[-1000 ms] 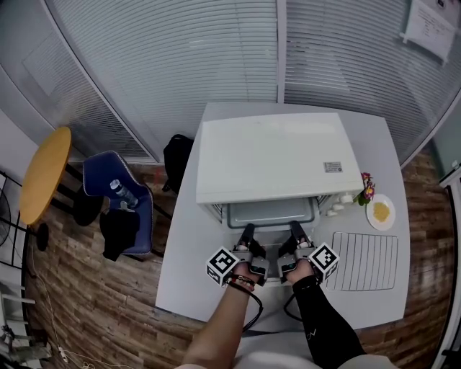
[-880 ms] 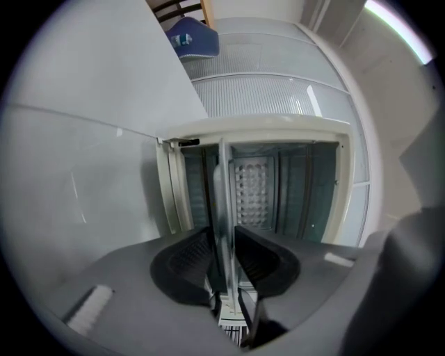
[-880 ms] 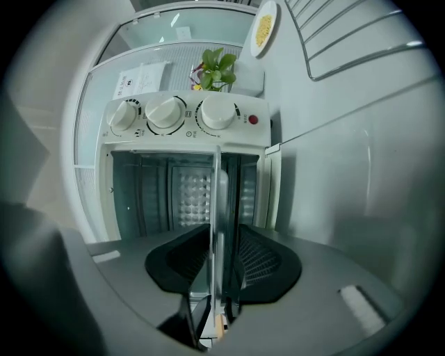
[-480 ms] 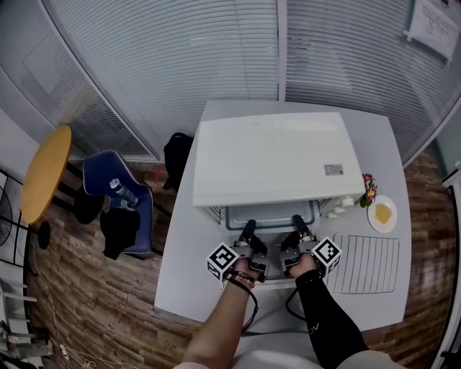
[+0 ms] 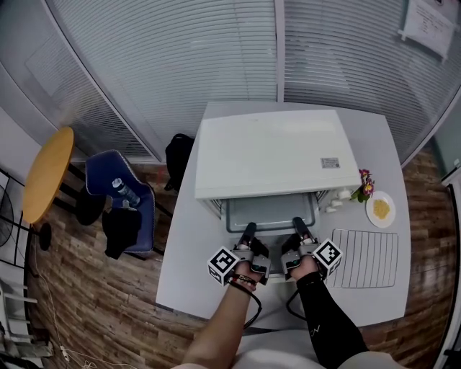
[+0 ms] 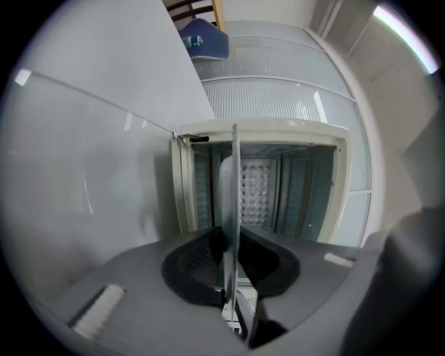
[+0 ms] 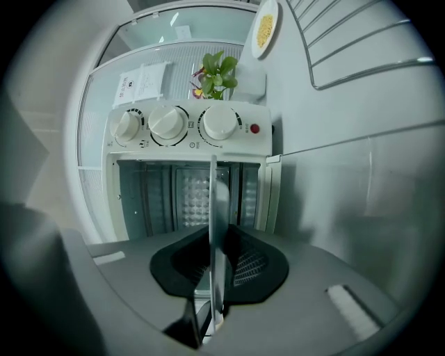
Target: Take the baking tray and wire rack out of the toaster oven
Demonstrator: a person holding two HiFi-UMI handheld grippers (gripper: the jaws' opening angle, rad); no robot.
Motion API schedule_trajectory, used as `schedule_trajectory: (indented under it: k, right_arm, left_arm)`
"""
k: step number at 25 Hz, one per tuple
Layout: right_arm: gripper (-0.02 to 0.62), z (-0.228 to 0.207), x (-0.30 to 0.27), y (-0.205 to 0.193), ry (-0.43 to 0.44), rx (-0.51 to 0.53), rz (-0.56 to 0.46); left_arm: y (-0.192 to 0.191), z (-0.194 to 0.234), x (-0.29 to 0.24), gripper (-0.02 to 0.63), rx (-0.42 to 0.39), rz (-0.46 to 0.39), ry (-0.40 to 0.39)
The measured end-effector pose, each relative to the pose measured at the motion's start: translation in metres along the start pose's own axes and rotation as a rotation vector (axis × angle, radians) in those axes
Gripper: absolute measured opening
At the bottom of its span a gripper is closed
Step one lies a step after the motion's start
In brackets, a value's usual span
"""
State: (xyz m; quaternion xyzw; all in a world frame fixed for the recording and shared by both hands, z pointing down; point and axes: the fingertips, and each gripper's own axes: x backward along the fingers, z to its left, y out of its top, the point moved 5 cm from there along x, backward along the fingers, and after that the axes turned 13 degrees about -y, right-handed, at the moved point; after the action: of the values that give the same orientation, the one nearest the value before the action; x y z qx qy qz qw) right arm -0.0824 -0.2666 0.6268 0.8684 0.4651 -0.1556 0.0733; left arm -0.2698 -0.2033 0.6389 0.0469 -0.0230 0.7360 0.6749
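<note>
No words or numbers can be read. The toaster oven [image 5: 274,155] has a small grey label [image 5: 330,163] on its top and tiny marks around its dials [image 7: 167,123], all too small to read. A printed paper notice [image 5: 429,21] on the wall is illegible. The left gripper [image 5: 248,230] and right gripper [image 5: 297,225] carry cubes with black-and-white square code patterns.

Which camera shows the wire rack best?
The head view: the whole wire rack lies flat on the table right of the oven. The right gripper view catches only a corner; the left gripper view shows none.
</note>
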Motion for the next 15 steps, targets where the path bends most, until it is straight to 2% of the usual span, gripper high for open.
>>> schedule_trajectory:
  k: [15]
  right_arm:
    - [0.052, -0.015, 0.054, -0.019, 0.000, -0.014, -0.027]
  left_arm:
    - [-0.018, -0.010, 0.049, 0.115, 0.003, 0.046, -0.017]
